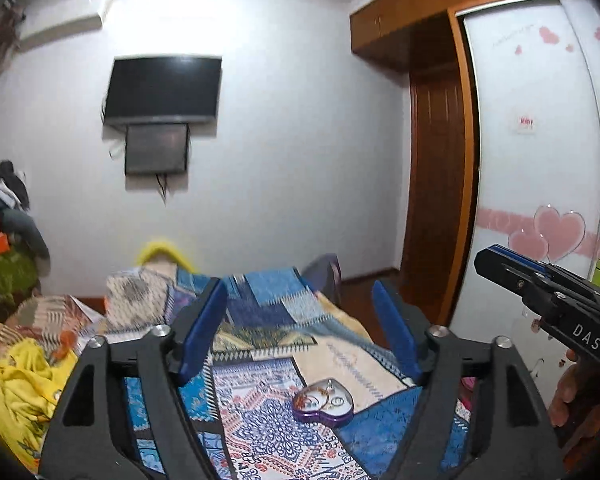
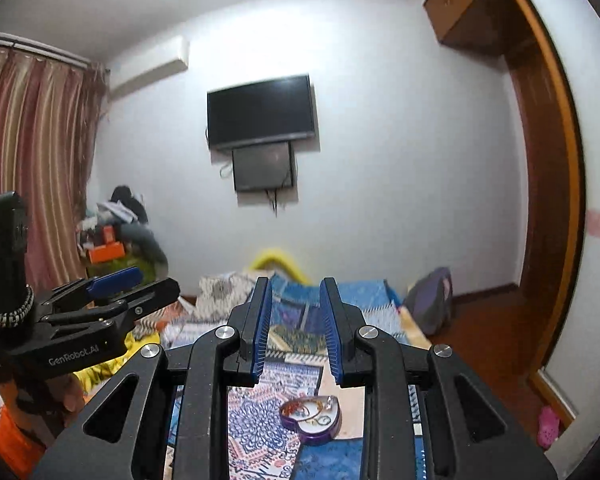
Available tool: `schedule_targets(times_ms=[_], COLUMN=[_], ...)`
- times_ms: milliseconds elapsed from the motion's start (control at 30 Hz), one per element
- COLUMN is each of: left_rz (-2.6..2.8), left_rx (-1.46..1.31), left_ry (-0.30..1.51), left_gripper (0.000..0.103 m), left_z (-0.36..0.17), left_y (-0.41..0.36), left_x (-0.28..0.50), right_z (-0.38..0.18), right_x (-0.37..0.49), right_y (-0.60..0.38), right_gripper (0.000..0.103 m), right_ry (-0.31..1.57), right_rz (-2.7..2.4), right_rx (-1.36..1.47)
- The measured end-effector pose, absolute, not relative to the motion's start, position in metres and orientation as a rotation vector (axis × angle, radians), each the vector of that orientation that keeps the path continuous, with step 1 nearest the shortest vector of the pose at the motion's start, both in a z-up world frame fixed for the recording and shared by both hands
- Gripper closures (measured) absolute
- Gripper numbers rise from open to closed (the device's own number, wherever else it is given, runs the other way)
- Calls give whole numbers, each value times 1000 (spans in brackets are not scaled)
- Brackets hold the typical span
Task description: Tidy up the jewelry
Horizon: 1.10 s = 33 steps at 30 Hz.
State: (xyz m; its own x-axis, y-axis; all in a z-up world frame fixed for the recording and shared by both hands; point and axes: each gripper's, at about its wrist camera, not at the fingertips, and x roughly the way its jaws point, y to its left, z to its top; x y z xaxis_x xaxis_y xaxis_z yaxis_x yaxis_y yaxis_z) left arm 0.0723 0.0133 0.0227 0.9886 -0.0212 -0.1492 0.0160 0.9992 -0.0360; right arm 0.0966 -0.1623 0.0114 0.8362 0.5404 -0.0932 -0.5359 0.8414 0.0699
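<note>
The left claw [image 1: 300, 332] hangs wide open, holding nothing; the right claw [image 2: 296, 328] is parted more narrowly, also empty. Below and just ahead of both, a purple heart-shaped jewelry box [image 1: 323, 402] lies open on the patterned bedspread [image 1: 256, 420], rings and a bangle inside.

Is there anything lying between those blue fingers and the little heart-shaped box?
No. Both wrist views show only patterned bedspread between each gripper's fingers and the purple heart-shaped jewelry box.

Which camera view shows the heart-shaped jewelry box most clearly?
The left wrist view shows the heart-shaped jewelry box best: whole, unobstructed, with its contents visible. The right wrist view shows it too, framed closely between the gripper's arms.
</note>
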Motion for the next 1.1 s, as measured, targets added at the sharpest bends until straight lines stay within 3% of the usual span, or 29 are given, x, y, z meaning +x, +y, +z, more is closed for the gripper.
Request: schedule_targets(times_ms=[100, 167, 200, 267, 400, 1100], left_rz=[0, 0, 7, 32, 48, 57], left_rx=[-18, -15, -14, -9, -32, -59], left_ry=[97, 88, 87, 80, 91, 128], left_gripper=[8, 7, 6, 3, 2, 1], left_z=[28, 29, 29, 27, 23, 9], left_y=[7, 4, 3, 1, 5, 2], left_x=[53, 45, 43, 36, 33, 29], right_z=[14, 14, 14, 14, 14, 1], right_x=[87, 83, 81, 76, 67, 60], right_y=[-160, -159, -158, -158, -157, -172], right_gripper=[64, 43, 38, 19, 1, 0], right_ry=[76, 53, 41, 27, -6, 66], right_rz=[540, 517, 498, 470, 395, 386], right_rx=[39, 43, 47, 50, 40, 25])
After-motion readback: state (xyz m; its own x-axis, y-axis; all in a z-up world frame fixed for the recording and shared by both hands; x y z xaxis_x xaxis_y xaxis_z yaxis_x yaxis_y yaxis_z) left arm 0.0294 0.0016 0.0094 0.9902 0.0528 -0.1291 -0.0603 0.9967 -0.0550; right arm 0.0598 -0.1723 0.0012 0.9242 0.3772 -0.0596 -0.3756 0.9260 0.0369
